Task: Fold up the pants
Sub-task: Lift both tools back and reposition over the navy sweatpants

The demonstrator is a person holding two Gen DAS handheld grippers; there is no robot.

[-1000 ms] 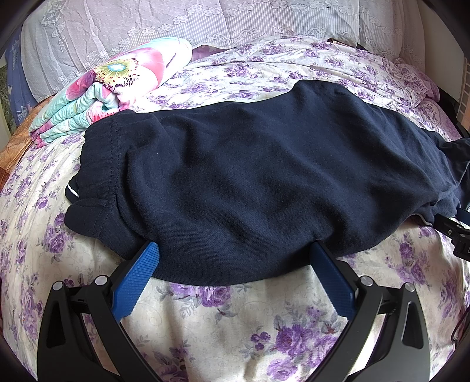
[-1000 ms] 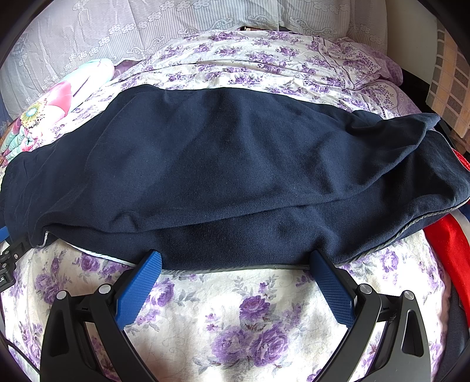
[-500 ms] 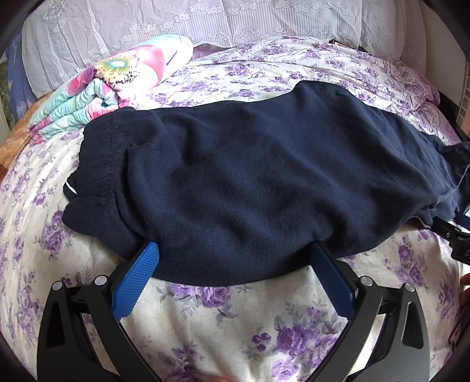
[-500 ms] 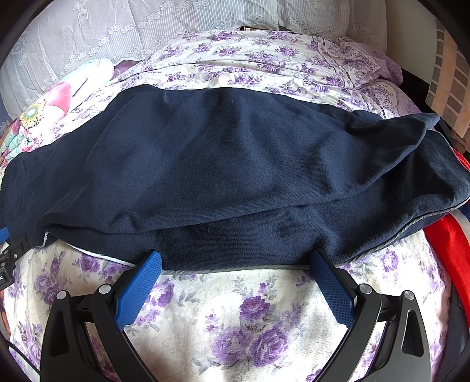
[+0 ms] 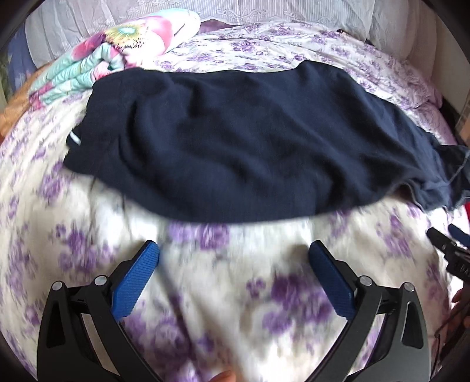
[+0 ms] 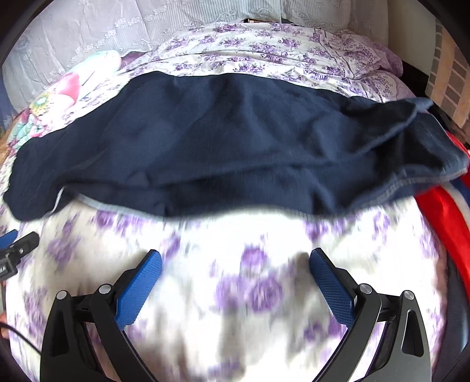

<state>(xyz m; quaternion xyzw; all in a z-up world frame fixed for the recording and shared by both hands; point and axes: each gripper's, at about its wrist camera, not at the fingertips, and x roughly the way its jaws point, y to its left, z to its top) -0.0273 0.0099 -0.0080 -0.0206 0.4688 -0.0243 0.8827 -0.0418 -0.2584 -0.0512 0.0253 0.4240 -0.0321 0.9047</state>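
Dark navy pants (image 5: pixel 249 141) lie lengthwise across the flowered bedspread (image 5: pixel 220 279), folded along their length, waistband to the left. In the right wrist view the same pants (image 6: pixel 229 147) show two stacked legs with the cuffs at the right. My left gripper (image 5: pixel 235 255) is open above bare bedspread, a short way in front of the pants' near edge, touching nothing. My right gripper (image 6: pixel 235 261) is open too, with only bedspread (image 6: pixel 235 308) between its blue fingers. Each gripper's tip shows at the edge of the other's view.
A folded colourful floral quilt (image 5: pixel 117 50) lies at the back left beside the waistband. White lace pillows (image 6: pixel 147 26) line the headboard. Red fabric (image 6: pixel 440 229) lies at the bed's right edge, next to the cuffs. A brick wall (image 6: pixel 449 73) stands at far right.
Both grippers have drawn back from the pants' near edge, which lay between their open fingers before. The pants now lie free on the bed; the views are blurred by motion.
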